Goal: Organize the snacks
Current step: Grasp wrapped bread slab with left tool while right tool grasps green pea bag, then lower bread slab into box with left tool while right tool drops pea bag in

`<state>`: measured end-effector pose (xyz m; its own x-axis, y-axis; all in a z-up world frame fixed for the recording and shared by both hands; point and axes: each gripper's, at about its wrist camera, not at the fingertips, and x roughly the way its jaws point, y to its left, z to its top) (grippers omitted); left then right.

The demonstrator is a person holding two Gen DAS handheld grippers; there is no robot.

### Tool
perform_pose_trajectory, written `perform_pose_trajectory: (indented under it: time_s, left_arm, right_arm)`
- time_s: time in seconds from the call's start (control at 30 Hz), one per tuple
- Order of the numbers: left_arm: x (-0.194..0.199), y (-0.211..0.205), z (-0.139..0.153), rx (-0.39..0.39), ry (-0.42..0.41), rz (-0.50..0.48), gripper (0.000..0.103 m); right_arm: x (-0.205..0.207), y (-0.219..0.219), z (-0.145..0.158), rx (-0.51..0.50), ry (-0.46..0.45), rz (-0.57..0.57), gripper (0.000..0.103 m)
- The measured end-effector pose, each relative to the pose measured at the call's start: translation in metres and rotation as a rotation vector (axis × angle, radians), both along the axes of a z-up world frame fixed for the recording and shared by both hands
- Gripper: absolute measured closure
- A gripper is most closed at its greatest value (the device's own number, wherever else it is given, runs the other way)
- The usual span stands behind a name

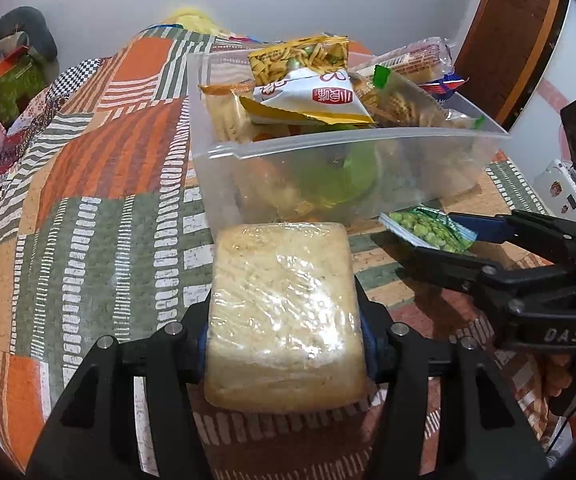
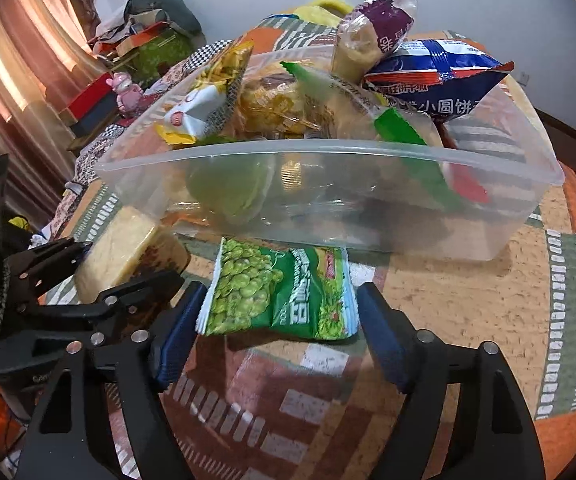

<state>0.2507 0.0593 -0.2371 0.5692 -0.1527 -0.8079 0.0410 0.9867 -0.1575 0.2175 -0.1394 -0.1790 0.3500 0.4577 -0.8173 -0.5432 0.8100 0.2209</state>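
Both grippers are loaded, and I hold them low in front of the clear plastic bin (image 1: 367,148). My left gripper (image 1: 284,340) is clenched on a plastic-wrapped cake slice (image 1: 284,312), its blue pads (image 1: 369,344) pressed against the two long sides of the pale, crumbly block. The slice points toward the bin, its far end just short of the near wall. My right gripper (image 2: 280,320) grasps a green pea snack packet (image 2: 280,292) by its side seams, held level above the patchwork cloth (image 2: 467,292), with the packet's far edge near the bin's front wall. In the left wrist view that same packet (image 1: 427,228) shows pinched at the tips of the right gripper (image 1: 439,240), to the right of the cake slice and apart from it.

The bin (image 2: 327,152) sits on the patchwork cloth (image 1: 88,200) and is already piled above its rim: a yellow noodle-snack bag (image 1: 299,56) on top, a white packet with a red seal (image 1: 315,96) under it, a blue biscuit bag (image 2: 435,76) leaning over the far right rim, and a purple-labelled wrapped roll (image 2: 371,32) standing above that. Green-edged clear wrappers (image 2: 387,120) lie across the middle. A pink toy figure (image 2: 126,88) stands off to the left, well apart from the bin
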Motion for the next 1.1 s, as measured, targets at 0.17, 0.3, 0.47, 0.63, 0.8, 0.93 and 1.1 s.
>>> perform_pose_trajectory:
  time_s: [0.17, 0.3, 0.47, 0.63, 0.8, 0.93, 1.1]
  left_arm:
    - [-0.005, 0.001, 0.004, 0.003, -0.005, 0.000, 0.048]
    - [-0.013, 0.003, 0.014, 0.005, -0.022, 0.004, 0.048]
    - [-0.021, 0.001, 0.033, 0.009, -0.058, 0.008, 0.048]
    - [-0.025, -0.001, 0.055, 0.014, -0.102, 0.005, 0.048]
    - [-0.020, -0.008, 0.079, 0.015, -0.159, -0.004, 0.048]
    - [-0.010, -0.017, 0.095, 0.010, -0.197, -0.017, 0.048]
    - [0.011, -0.029, 0.105, 0.003, -0.225, -0.033, 0.048]
  right_arm:
    - [-0.003, -0.004, 0.002, 0.007, -0.010, 0.013, 0.062]
    - [-0.006, -0.008, 0.003, 0.013, -0.009, 0.022, 0.067]
    - [-0.015, -0.013, 0.009, 0.018, -0.038, 0.027, 0.069]
    - [-0.023, -0.026, 0.027, 0.044, -0.084, 0.009, 0.069]
    - [-0.025, -0.043, 0.048, 0.064, -0.145, -0.023, 0.069]
    - [-0.021, -0.051, 0.062, 0.076, -0.185, -0.056, 0.069]
    - [-0.009, -0.058, 0.072, 0.078, -0.224, -0.102, 0.069]
